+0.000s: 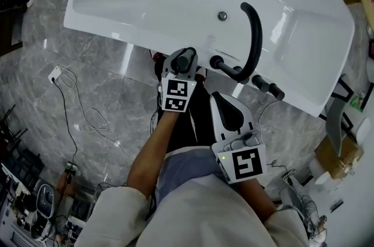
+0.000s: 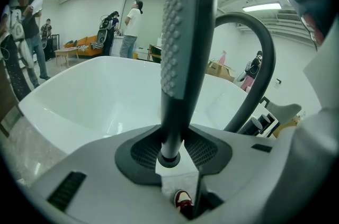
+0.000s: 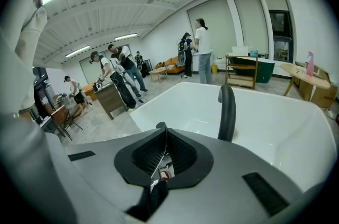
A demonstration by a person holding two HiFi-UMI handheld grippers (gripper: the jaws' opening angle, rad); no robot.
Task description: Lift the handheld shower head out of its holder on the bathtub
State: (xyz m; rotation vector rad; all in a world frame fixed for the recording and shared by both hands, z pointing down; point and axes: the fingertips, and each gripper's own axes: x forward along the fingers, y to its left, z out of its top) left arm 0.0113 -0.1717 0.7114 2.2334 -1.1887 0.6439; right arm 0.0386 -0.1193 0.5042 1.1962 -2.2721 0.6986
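Observation:
The dark grey handheld shower head [image 2: 185, 32] stands upright between the jaws of my left gripper [image 2: 170, 157], and the pads press on both sides of its handle. In the head view the left gripper [image 1: 182, 60] is at the near rim of the white bathtub [image 1: 117, 0], with the shower head [image 1: 186, 56] at its tip. Whether the handle's foot still sits in its holder I cannot tell. My right gripper [image 1: 221, 101] hangs back from the rim, to the right. Its pads [image 3: 151, 157] meet with nothing between them.
A black arched faucet [image 1: 254, 35] rises from the rim just right of the shower head, with black knobs [image 1: 266, 86] beside it. Cables [image 1: 64, 76] trail over the grey marble floor at left. A cardboard box [image 1: 336, 155] stands at right. Several people [image 3: 119, 72] stand far behind the tub.

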